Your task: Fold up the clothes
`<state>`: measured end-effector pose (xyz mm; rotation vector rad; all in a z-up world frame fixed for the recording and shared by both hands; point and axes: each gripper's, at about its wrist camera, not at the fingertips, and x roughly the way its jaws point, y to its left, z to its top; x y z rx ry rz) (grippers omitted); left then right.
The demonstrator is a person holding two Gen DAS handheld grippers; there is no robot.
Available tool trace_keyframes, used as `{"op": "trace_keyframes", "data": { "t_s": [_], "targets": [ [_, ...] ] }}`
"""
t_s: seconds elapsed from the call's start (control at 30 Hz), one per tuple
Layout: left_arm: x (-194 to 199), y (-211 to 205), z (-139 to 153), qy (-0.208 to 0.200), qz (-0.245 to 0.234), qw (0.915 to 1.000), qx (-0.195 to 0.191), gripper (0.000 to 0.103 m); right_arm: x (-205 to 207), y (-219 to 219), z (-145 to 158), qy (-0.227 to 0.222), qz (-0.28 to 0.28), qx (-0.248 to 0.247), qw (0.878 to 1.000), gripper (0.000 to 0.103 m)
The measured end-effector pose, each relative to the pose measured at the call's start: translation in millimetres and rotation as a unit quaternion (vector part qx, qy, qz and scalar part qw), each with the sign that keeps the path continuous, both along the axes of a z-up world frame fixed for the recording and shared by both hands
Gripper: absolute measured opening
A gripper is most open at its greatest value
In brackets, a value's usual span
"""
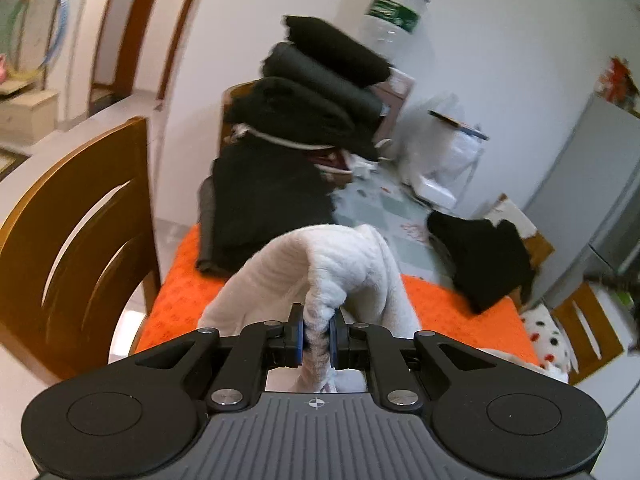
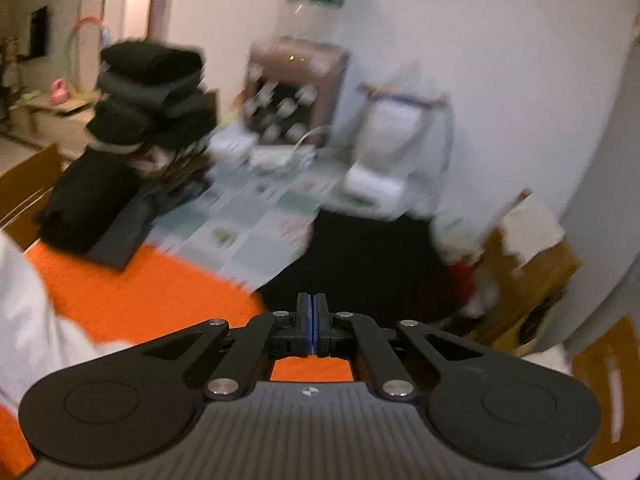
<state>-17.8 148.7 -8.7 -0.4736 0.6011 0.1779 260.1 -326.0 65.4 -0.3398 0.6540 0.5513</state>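
Observation:
My left gripper (image 1: 318,320) is shut on a bunched fold of a white fleecy garment (image 1: 340,264), which is lifted above the orange cloth (image 1: 188,296) on the table. That white garment (image 2: 28,320) also shows at the left edge of the blurred right wrist view. With its blue pads pressed together and nothing between them, my right gripper (image 2: 313,308) is shut above the orange cloth (image 2: 132,292). A loose black garment (image 1: 484,256) lies crumpled at the right of the table, and the black garment (image 2: 360,260) spreads just ahead of my right gripper.
A tall stack of folded dark clothes (image 1: 312,92) stands at the back left of the table; the stack (image 2: 148,96) leans in the right wrist view. Behind are a water bottle (image 1: 394,12), a brown box (image 2: 296,92) and white bags (image 1: 444,148). A wooden chair (image 1: 80,240) stands left.

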Motion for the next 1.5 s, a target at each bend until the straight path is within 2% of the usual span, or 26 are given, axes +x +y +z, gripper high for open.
{"op": "trace_keyframes", "data": {
  "t_s": [0.13, 0.2, 0.27, 0.3, 0.33, 0.4, 0.47, 0.53, 0.63, 0.9, 1.0, 1.07, 1.1, 1.13, 1.23, 1.27, 1.37, 1.5],
  "targets": [
    [-2.5, 6.0, -12.6, 0.020, 0.025, 0.9995, -0.002, 0.015, -18.4, -12.2, -39.0, 0.039, -0.014, 0.005, 0.999, 0.005],
    [-1.8, 2.0, -17.8, 0.030, 0.031, 0.9989, 0.016, 0.017, -38.4, -28.0, -54.6, 0.053, -0.030, 0.007, 0.998, 0.006],
    [-1.4, -4.6, -18.2, 0.032, 0.037, 0.9980, 0.040, 0.023, -57.4, -44.4, -69.3, 0.064, -0.047, 0.009, 0.997, 0.011],
    [-1.3, -8.5, -17.3, 0.031, 0.040, 0.9973, 0.054, 0.034, -68.1, -55.6, -76.3, 0.067, -0.058, 0.009, 0.996, 0.016],
    [-1.6, -12.3, -15.8, 0.027, 0.041, 0.9967, 0.064, 0.051, -77.8, -64.5, -83.8, 0.071, -0.067, 0.007, 0.995, 0.024],
    [-3.5, -19.3, -10.7, 0.009, 0.039, 0.9967, 0.070, 0.065, -95.7, -82.5, -98.9, 0.082, -0.082, -0.001, 0.993, 0.031],
    [-1.1, -28.2, -6.8, -0.004, 0.028, 0.9968, 0.074, 0.066, -110.9, -99.0, -117.3, 0.090, -0.088, -0.011, 0.992, 0.035],
    [5.7, -39.7, -5.5, -0.006, 0.014, 0.9969, 0.077, 0.066, -121.0, -113.1, -133.4, 0.098, -0.093, -0.022, 0.991, 0.047],
    [16.4, -64.0, -5.5, -0.001, -0.002, 0.9971, 0.076, 0.066, -135.5, -135.7, -156.7, 0.108, -0.086, -0.038, 0.990, 0.056],
    [40.8, -160.9, -15.8, 0.026, -0.027, 0.9953, 0.090, 0.067, -131.7, -167.0, -198.6, 0.111, -0.015, -0.071, 0.991, 0.061],
    [47.6, -199.2, -19.3, 0.038, -0.033, 0.9940, 0.097, 0.068, -124.6, -176.4, -207.8, 0.106, 0.007, -0.085, 0.991, 0.060],
    [50.5, -220.1, -21.9, 0.047, -0.036, 0.9932, 0.100, 0.069, -119.8, -182.7, -213.9, 0.102, 0.021, -0.095, 0.990, 0.052],
    [50.6, -230.2, -23.5, 0.052, -0.038, 0.9927, 0.102, 0.069, -117.4, -185.9, -216.9, 0.100, 0.028, -0.099, 0.990, 0.029],
    [50.7, -240.4, -25.2, 0.056, -0.039, 0.9922, 0.104, 0.069, -115.0, -190.0, -215.5, 0.098, 0.031, -0.094, 0.990, 0.013],
    [51.3, -267.1, -31.7, 0.068, -0.048, 0.9904, 0.111, 0.069, -108.0, -203.1, -209.3, 0.091, 0.038, -0.071, 0.993, 0.008],
    [52.5, -274.8, -33.9, 0.070, -0.050, 0.9898, 0.114, 0.069, -108.3, -208.9, -197.9, 0.081, 0.039, -0.060, 0.994, 0.008],
    [55.7, -295.0, -39.1, 0.072, -0.049, 0.9894, 0.116, 0.069, -110.6, -226.9, -159.4, 0.051, 0.041, -0.024, 0.998, 0.007],
    [60.2, -313.6, -39.9, 0.062, -0.047, 0.9914, 0.105, 0.069, -109.2, -245.9, -89.1, 0.000, 0.060, -0.005, 0.998, 0.007]
  ]
}}
